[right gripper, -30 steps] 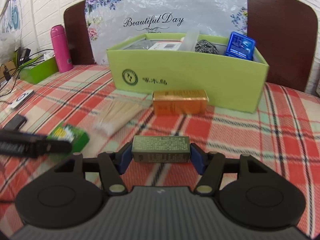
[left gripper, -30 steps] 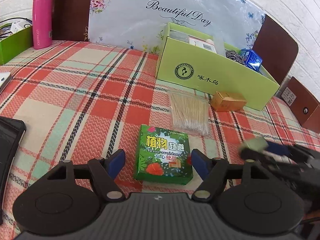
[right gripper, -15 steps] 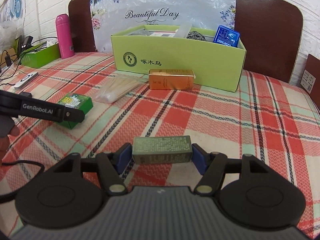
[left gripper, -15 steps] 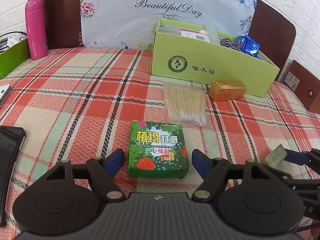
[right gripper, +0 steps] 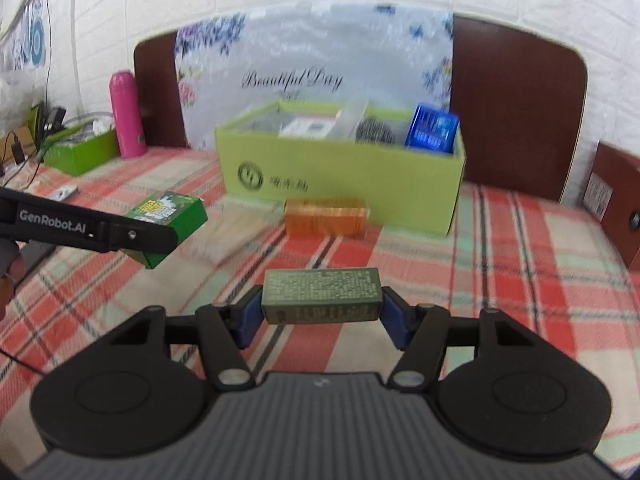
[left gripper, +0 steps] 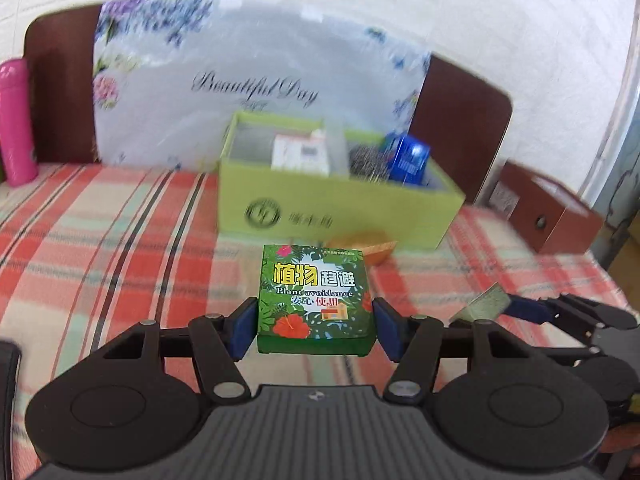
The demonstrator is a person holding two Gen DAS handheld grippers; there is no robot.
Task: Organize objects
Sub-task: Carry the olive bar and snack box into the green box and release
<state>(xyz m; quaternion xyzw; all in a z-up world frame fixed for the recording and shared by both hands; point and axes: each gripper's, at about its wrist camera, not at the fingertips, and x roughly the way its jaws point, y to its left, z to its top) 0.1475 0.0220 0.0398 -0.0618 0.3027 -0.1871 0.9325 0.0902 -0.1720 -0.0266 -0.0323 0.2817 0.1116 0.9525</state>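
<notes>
Jaws of the left gripper (left gripper: 314, 326) have just been closing and clamp the green leaf-printed cardboard box (left gripper: 314, 294); the right gripper (right gripper: 320, 314) grips an olive rectangular carton (right gripper: 320, 294). Both look light, stiff and crushable, held by opposite sides above the plaid surface (right gripper: 500, 280), with the lime-green open storage box (right gripper: 340, 184) at twelve o'clock.

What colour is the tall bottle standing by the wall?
Pink. The tall plastic bottle shows best in the right wrist view.
</notes>
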